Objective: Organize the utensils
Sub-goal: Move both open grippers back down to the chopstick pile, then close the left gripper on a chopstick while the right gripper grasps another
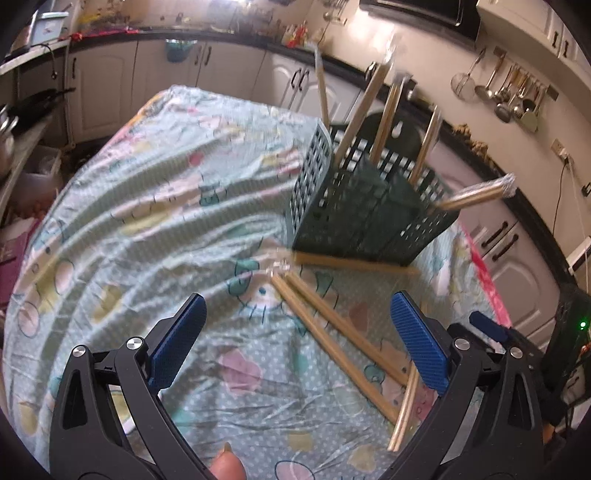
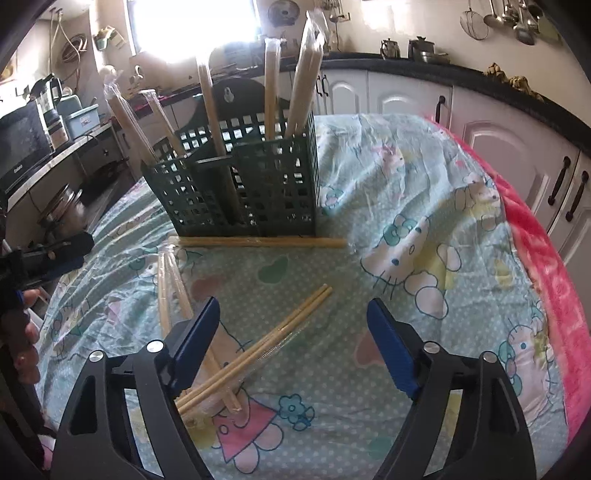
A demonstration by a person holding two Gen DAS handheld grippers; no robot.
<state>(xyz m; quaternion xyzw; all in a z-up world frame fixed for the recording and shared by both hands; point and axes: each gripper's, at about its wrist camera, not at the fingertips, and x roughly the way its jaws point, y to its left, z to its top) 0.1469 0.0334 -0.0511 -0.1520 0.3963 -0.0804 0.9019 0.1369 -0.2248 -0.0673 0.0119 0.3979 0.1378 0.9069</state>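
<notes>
One pink blanket [image 2: 546, 266] — right-wrist view only

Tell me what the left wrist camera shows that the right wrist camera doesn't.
Only the left wrist view shows the left gripper with its fingers wide open, and a device with a green light at the right edge.

Only the right wrist view shows the right gripper, also open, a bright window, and a microwave on the counter.

Both show the green basket holding wrapped chopsticks, loose chopstick pairs on the cartoon-print cloth, and ladles hanging on the wall.
</notes>
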